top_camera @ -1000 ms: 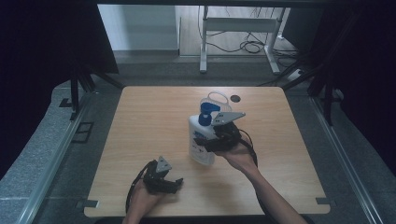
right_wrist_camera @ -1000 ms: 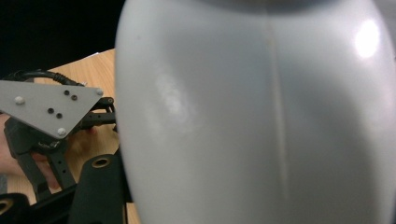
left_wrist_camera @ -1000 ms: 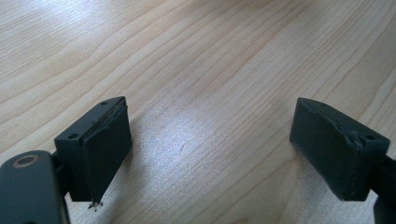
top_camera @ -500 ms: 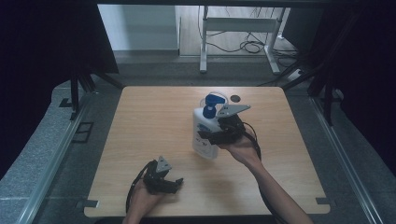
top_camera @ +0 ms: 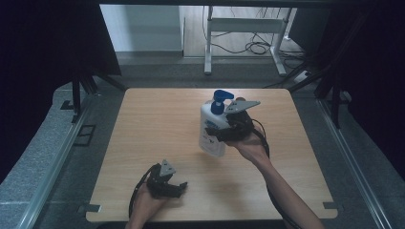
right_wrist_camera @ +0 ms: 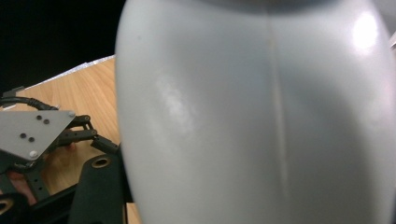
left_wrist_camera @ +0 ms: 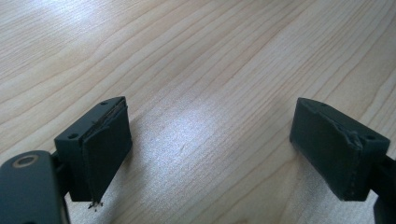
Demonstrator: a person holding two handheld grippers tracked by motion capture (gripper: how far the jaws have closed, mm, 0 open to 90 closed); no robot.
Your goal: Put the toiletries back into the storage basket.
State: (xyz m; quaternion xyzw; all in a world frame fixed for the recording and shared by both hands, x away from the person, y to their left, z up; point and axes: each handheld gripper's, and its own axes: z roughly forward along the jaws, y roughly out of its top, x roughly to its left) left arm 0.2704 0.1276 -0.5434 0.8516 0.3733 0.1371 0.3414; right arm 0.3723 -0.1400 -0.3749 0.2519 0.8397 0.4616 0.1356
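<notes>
Holding the white pump bottle (top_camera: 212, 131) tight in my right gripper (top_camera: 228, 130); it looks smooth, slippery, maybe heavy. My left gripper (top_camera: 177, 188) rests wide open near me.

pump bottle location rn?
In the high view the white pump bottle sits right of the table's centre, tilted, clamped in the right gripper; the open left gripper rests near the front edge.

The left claw (left_wrist_camera: 212, 154) hangs low over the pale wooden counter (left_wrist_camera: 196, 60), its two black jaws spread wide apart. Bare wood grain lies between them, and a bright sheen falls on it there.
</notes>
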